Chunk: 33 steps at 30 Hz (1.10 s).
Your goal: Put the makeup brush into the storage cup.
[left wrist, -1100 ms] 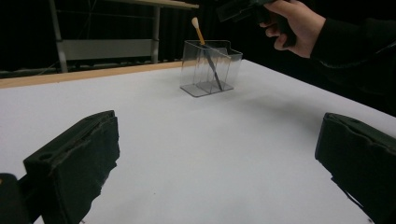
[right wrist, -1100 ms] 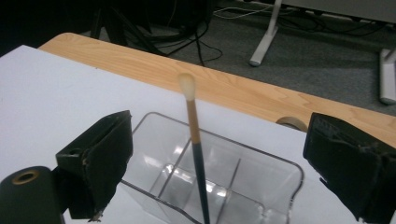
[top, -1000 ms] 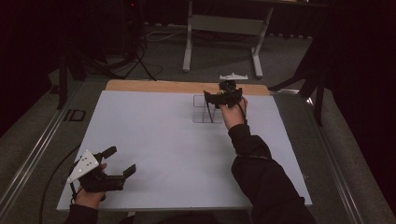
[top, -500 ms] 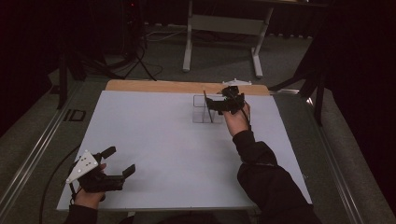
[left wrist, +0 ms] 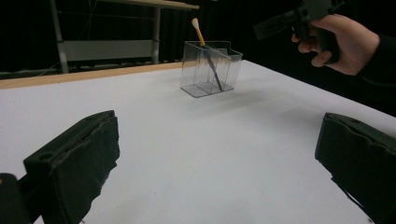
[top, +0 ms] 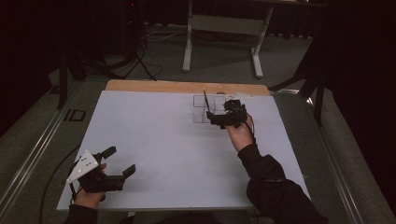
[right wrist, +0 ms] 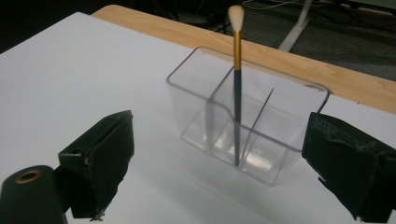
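Seemingly light and stiff, the slim gold-and-black makeup brush (right wrist: 237, 88) stands in the clear plastic divided holder (right wrist: 280, 140) on the white surface (top: 154, 140); right gripper (right wrist: 219, 163) gapes before it, best pinching mid-handle.

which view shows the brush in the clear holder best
The right gripper view: the brush stands close and sharp in the clear holder, pale tip up. The left gripper view shows it smaller and farther off; the high view shows a thin dark line.
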Tool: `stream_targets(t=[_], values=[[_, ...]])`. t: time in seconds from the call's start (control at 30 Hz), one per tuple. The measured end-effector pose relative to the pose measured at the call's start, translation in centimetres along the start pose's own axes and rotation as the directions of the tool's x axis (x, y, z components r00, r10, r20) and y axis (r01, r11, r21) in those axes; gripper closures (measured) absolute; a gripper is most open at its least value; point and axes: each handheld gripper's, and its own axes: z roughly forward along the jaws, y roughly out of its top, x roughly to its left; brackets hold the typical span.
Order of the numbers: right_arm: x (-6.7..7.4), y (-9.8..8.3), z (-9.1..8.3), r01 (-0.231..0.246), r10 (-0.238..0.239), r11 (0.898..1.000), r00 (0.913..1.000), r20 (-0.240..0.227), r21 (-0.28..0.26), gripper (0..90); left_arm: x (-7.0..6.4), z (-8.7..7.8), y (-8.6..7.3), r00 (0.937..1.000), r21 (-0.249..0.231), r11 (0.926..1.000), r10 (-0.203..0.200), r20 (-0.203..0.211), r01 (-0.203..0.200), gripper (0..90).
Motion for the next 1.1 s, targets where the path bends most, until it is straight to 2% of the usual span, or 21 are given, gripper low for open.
stream_targets(t=[0.37,0.6,0.73,1.1], values=[[0.9,-1.3,-2.4,0.036,-0.037,0.999,0.9973,-0.063,-0.022,9.2,0.0,0.0,0.0,1.0,0.004,1.0,0.004,0.001,-0.004,0.1],[0.8,-2.0,-3.7,0.032,-0.037,0.998,0.9942,-0.101,-0.05,9.2,-0.2,0.2,-0.1,1.0,0.009,0.9999,0.007,0.001,-0.007,0.1],[1.0,-2.6,-4.6,0.054,-0.06,0.997,0.9933,-0.099,-0.063,9.2,-0.2,0.2,-0.1,1.0,0.012,0.9999,0.008,0.002,-0.008,0.1],[1.1,-4.5,-6.0,0.074,-0.082,0.995,0.9869,-0.139,-0.061,11.6,-0.2,0.3,-0.1,1.0,0.014,0.9999,0.008,0.0,-0.008,0.1]])
